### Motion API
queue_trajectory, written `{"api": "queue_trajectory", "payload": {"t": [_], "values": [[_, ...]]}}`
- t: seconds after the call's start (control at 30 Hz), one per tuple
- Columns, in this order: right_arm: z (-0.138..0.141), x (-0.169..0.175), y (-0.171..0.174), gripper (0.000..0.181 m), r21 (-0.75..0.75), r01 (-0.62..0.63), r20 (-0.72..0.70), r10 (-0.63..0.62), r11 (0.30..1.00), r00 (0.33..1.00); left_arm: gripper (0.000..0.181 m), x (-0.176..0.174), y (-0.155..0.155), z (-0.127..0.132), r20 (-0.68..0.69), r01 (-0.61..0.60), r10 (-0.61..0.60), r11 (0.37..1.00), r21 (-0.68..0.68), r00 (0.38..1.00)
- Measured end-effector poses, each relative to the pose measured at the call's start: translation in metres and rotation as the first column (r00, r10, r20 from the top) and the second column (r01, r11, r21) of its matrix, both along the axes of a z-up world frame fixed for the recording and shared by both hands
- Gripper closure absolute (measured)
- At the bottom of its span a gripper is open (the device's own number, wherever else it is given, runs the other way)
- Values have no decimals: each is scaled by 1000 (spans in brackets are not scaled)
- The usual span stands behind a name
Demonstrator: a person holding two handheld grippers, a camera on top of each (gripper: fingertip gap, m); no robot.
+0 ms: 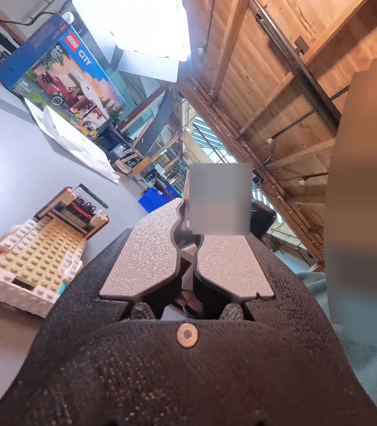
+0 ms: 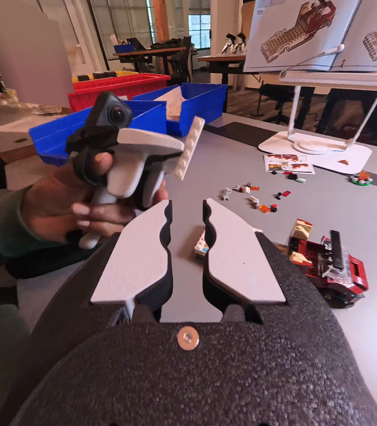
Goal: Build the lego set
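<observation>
Grey tabletop (image 2: 206, 166) in a workshop with timber ceiling and other desks behind. Left gripper (image 2: 182, 149) is raised off the table, fingers pressed onto a long white studded plate (image 2: 189, 147), single row of studs, tilted steeply; in its own wrist view the plate is mostly hidden by a mosaic patch, only a white sliver shows between the pads (image 1: 150, 253). Right gripper (image 2: 187, 221) has fingers spread, nothing between them, table showing through the gap. Partly behind its right finger (image 2: 235, 258) sits a small white brick (image 2: 200, 246) on the table. Right of that finger: the dark red cab of the vehicle build (image 2: 325, 262), tan bricks on top, clear windscreen part. Left wrist view shows the same build (image 1: 37, 255) left of the fingers: tan studded floor, white brick walls, dark red cab at the far end. Loose small parts (image 2: 256, 196) lie beyond the right fingertips, red, orange, grey, black, with a sticker sheet (image 2: 288, 163) farther out. Instruction booklet (image 2: 298, 34) is open on a white stand (image 2: 316, 147). Blue bins (image 2: 182, 106) beyond the left gripper. Set box (image 1: 60, 69) is blue with brand logo and printed vehicle art; text not transcribed.
</observation>
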State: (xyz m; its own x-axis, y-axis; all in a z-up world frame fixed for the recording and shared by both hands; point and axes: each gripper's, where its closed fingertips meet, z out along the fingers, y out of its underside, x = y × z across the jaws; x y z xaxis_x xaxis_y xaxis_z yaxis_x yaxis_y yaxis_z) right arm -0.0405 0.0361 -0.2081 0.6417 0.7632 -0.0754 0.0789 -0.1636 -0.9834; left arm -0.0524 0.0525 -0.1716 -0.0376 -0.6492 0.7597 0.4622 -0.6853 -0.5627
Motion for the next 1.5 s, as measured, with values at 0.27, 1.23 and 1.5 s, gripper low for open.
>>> {"api": "queue_trajectory", "payload": {"t": [0.27,1.23,1.5], "values": [[1,5,2,168,24,52,23,-52,998,998,178,26,-10,-16,-76,-49,50,999,18,996],[-88,51,-30,173,-310,-482,626,557,820,545,171,43,-43,-114,-851,614,158,629,478,501],[-96,50,-30,173,-329,-472,609,566,818,556,173,42,-47,-119,-852,621,165,618,482,497]]}}
